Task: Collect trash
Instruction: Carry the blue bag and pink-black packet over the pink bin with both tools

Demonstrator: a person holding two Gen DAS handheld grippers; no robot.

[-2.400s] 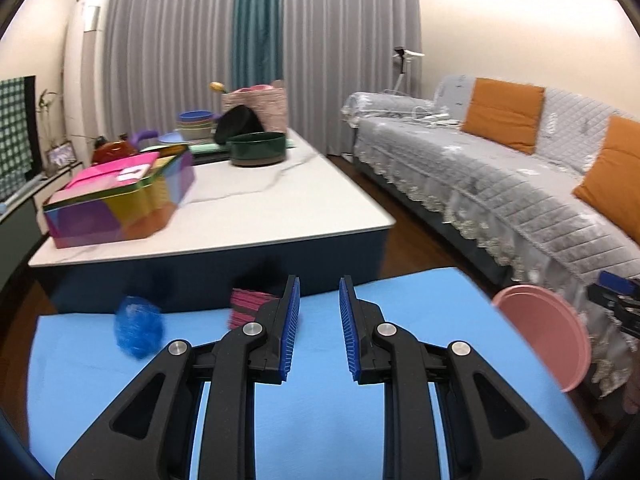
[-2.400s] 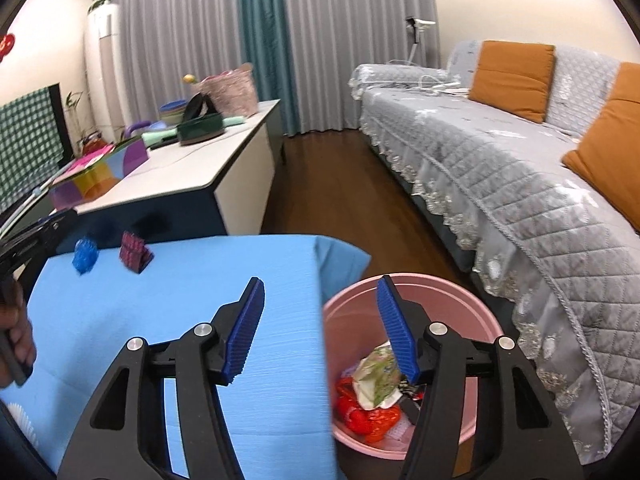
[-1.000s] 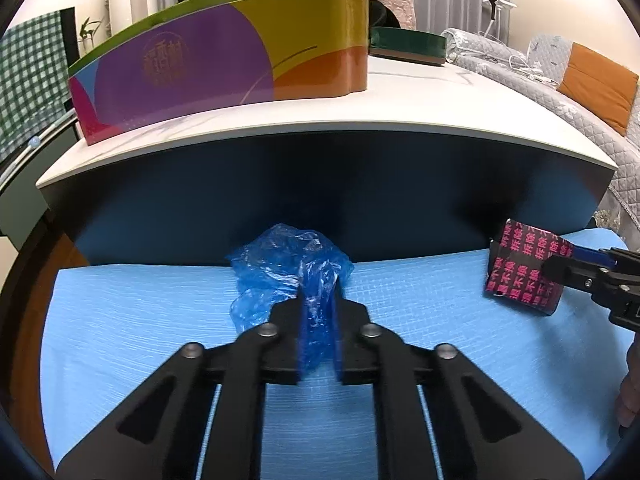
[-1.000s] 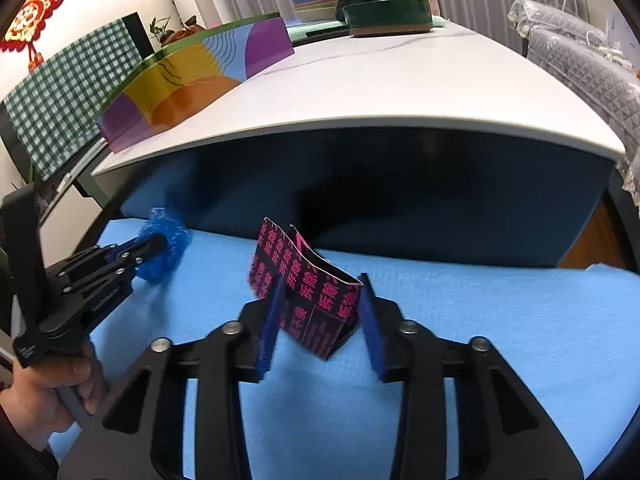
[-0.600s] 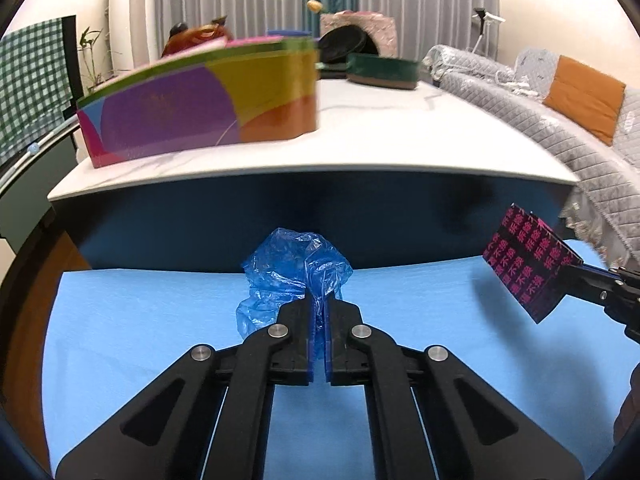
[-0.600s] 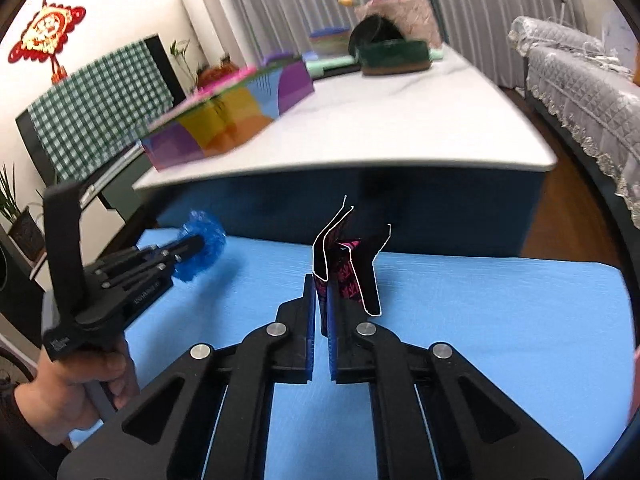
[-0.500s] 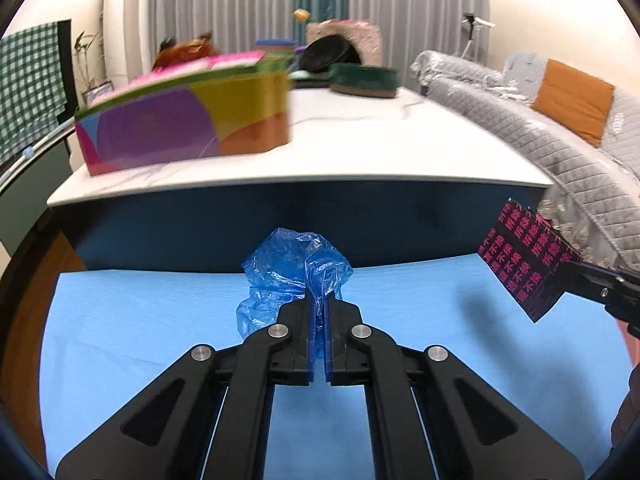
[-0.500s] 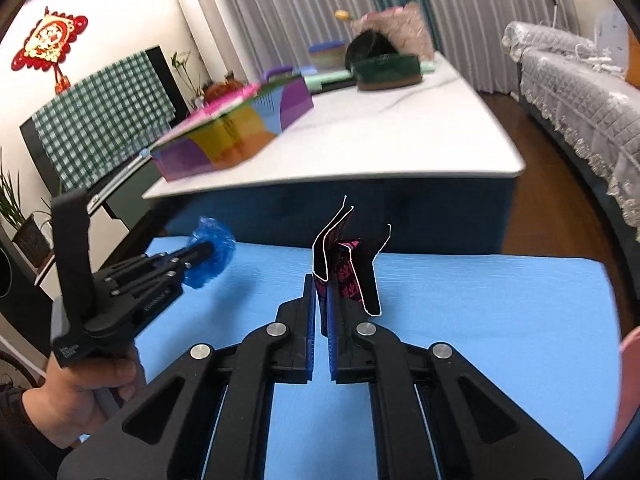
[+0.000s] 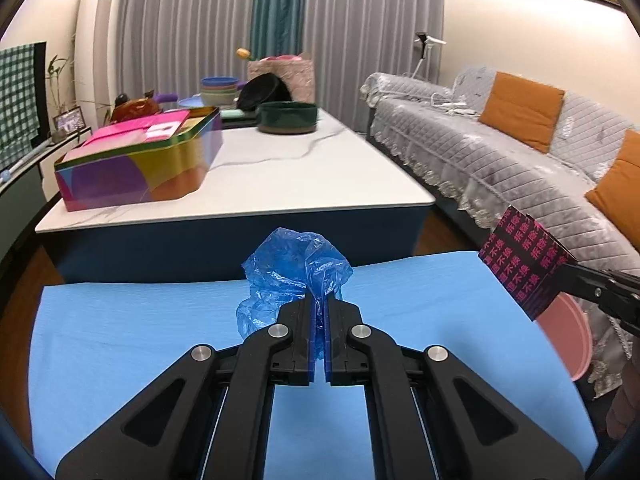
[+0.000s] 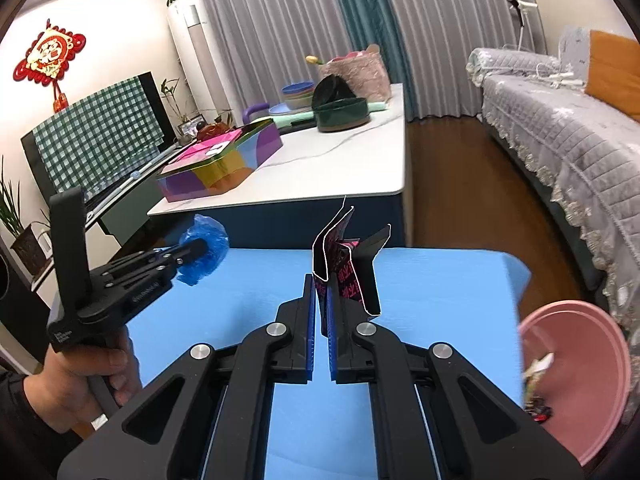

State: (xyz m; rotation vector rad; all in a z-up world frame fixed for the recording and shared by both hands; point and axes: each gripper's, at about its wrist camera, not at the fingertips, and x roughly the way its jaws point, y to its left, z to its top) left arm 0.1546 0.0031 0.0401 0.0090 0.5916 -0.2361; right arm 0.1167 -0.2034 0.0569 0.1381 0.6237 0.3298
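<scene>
Both pieces are now lifted off the blue desk (image 9: pixel 120 344): left tool (image 9: pixel 319 312) clamps the blue bag (image 9: pixel 292 268), right tool (image 10: pixel 320 292) clamps the pink-printed box (image 10: pixel 348 272), ready for the pink bin (image 10: pixel 580 380).

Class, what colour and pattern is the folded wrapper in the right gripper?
Black wrapper with rows of pink characters; clearest in the left wrist view.

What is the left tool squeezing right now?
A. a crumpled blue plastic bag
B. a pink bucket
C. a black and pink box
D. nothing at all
A: the left tool is shut on the crumpled blue plastic bag, which bulges out above its tips, while the right tool pinches the black and pink box.
</scene>
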